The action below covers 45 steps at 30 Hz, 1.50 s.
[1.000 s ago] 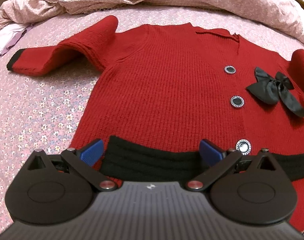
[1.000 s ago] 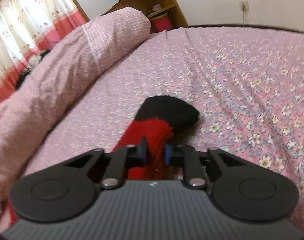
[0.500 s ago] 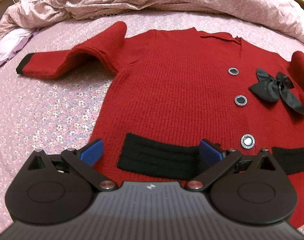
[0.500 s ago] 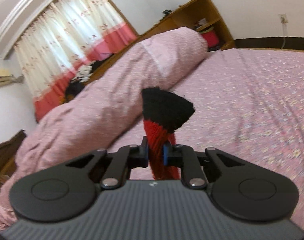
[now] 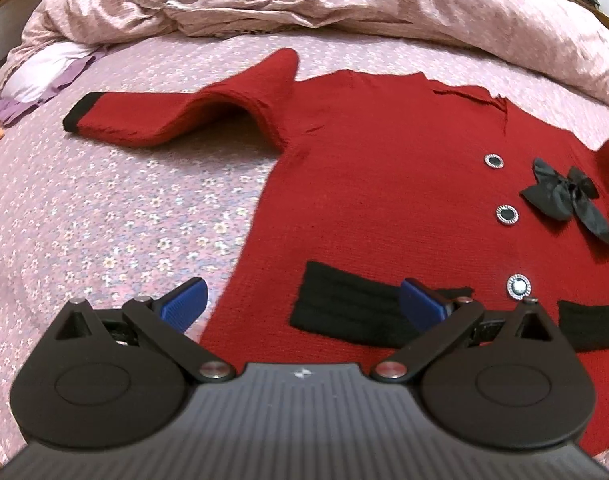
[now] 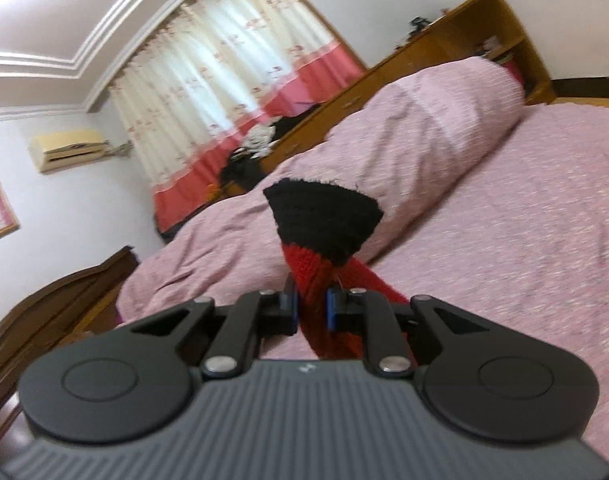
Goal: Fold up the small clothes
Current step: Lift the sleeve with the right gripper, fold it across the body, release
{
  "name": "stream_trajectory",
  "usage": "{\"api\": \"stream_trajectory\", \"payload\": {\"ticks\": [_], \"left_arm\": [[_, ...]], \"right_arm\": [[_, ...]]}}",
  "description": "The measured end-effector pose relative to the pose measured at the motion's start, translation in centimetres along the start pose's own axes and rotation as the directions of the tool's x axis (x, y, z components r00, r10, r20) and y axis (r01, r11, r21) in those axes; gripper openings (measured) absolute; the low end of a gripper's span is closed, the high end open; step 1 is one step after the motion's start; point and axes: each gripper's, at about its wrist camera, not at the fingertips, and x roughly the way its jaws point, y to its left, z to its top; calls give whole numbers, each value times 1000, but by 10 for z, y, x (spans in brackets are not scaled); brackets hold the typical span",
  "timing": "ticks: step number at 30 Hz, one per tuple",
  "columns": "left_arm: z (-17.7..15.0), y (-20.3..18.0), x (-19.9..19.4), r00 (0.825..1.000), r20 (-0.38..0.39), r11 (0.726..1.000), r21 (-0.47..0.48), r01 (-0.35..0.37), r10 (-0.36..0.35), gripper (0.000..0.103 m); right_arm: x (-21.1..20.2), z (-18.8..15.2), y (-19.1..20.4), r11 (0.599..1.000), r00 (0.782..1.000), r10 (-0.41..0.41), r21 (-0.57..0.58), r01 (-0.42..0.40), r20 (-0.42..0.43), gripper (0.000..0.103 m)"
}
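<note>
We find the soft, limp red cardigan (image 5: 376,200) lying flat mid-bed (image 5: 104,208), our right gripper (image 6: 311,307) clamped on its black sleeve cuff (image 6: 324,216), our left gripper (image 5: 302,300) gaping, best placed to take the hem.

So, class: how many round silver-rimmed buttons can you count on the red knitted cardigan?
3, in a column down the red knitted cardigan: top, middle, bottom beside the black trim. Others may be hidden behind the gripper.

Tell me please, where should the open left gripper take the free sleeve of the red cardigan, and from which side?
Probably at the black cuff of the free sleeve, coming from above: the cuff lies flat at the free end, so lifting it would carry the whole sleeve over the cardigan.
</note>
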Motion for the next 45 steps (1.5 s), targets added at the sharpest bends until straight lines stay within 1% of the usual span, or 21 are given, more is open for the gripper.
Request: {"api": "stream_trajectory", "payload": {"ticks": [5,10,14,17,19,23,27,31,34,37,39,41,42,43,44,45], "left_arm": [[2,18,-3,1000,16,999,-34,-8,8,103],[5,41,-5,999,23,998,-63,-27,29,103],[7,55,-5,999,21,995,-90,-41,43,103],[7,61,-6,999,22,993,-111,-33,36,103],[7,64,-6,999,24,993,-118,-26,29,103],[6,70,-6,999,30,991,-132,-20,24,103],[4,78,-4,1000,29,987,-160,-8,13,103],[3,85,-4,999,32,985,-173,-10,16,103],[2,91,-4,999,31,983,-184,-13,19,103],[1,95,-4,999,33,982,-188,-16,23,103],[1,97,-5,999,34,982,-188,-16,23,103],[1,98,-4,999,35,982,-190,-12,19,103],[1,97,-5,999,37,982,-190,-8,16,103],[2,96,-5,999,40,982,-190,-3,11,103],[2,95,-6,999,44,982,-188,1,7,103],[3,94,-7,999,49,983,-186,8,1,103]], "right_arm": [[7,-16,36,998,998,53,-17,-53,-33,16],[17,-37,65,996,993,93,7,-93,-76,16],[25,-70,86,992,984,113,67,-104,-139,16],[31,-100,95,986,972,136,123,-113,-191,16],[33,-121,102,984,965,144,134,-117,-221,16],[37,-161,121,993,954,107,70,-90,-281,16],[45,-194,132,993,937,106,84,-82,-333,16],[47,-217,145,993,922,115,48,-104,-369,16],[50,-233,152,993,901,115,28,-114,-418,18],[52,-243,154,997,884,69,3,-76,-463,18],[52,-248,151,999,872,44,7,-46,-487,18],[53,-254,147,999,862,37,29,-25,-506,20],[51,-255,144,999,859,36,45,-15,-510,25],[49,-255,142,999,859,32,54,-5,-511,36],[46,-255,141,998,859,23,58,8,-512,41],[44,-255,141,998,857,20,57,11,-515,50]]}}
